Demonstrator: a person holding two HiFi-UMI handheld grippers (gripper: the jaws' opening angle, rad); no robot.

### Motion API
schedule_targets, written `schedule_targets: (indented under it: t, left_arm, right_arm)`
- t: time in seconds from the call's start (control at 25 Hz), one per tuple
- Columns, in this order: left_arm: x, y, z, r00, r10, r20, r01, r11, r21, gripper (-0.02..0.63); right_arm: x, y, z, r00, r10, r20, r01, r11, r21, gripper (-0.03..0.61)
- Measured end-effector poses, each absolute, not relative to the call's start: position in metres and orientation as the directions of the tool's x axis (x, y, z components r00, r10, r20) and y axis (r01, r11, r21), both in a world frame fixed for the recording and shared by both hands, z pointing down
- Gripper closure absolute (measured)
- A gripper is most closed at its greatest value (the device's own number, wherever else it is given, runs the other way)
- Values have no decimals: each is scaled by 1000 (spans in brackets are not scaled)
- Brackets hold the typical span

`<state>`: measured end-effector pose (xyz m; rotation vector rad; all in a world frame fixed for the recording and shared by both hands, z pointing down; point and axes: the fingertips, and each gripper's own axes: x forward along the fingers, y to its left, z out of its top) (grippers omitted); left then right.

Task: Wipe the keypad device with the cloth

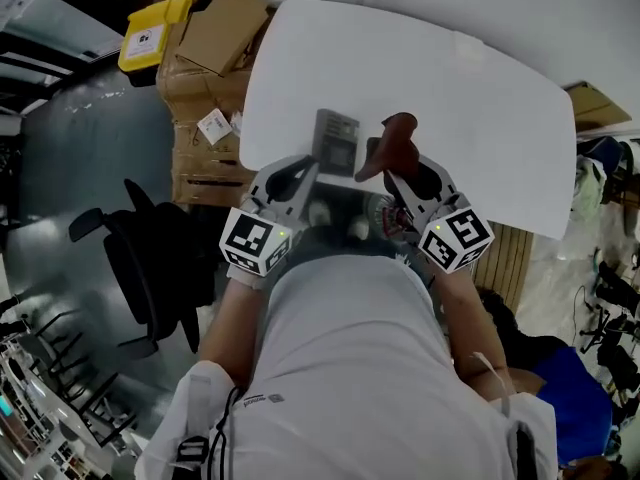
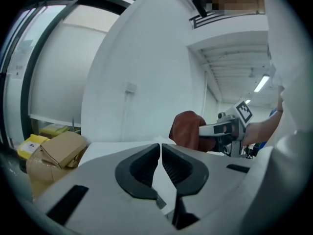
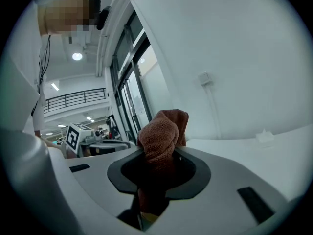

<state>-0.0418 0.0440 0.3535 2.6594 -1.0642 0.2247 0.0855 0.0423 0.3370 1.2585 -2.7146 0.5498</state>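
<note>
Above a white shirt (image 1: 370, 368), a brown cloth (image 1: 395, 143) is clamped in the right gripper (image 1: 398, 176), the left gripper (image 1: 303, 176) closed on nothing. The grey keypad device (image 1: 337, 141) lies on the table (image 1: 480, 98); contents of nearby cardboard boxes (image 1: 215, 38) go unseen.

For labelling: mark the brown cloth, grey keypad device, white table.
brown terry cloth (image 3: 161, 131), right gripper view, top fold.
grey rectangular keypad device (image 1: 336, 142), head view, face.
white rounded table (image 1: 470, 98), head view, bare top.

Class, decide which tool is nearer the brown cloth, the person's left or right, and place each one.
Right. The right tool is clamped on the cloth; the left tool holds nothing and sits apart, to the cloth's left in the head view.
</note>
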Motion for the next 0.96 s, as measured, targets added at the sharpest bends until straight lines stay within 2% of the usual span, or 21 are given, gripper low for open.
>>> schedule_targets:
  t: [0.32,0.96]
  left_arm:
    - [-23,78,333,670,-709,219,-742,-650,164,580]
    - [-32,102,317,683,-704,196,-729,-673,122,581]
  right_arm:
    - [92,73,319,-703,-690,173,-706,648,-285,479]
    - [80,93,310,-682,-714,156,-728,642,-243,479]
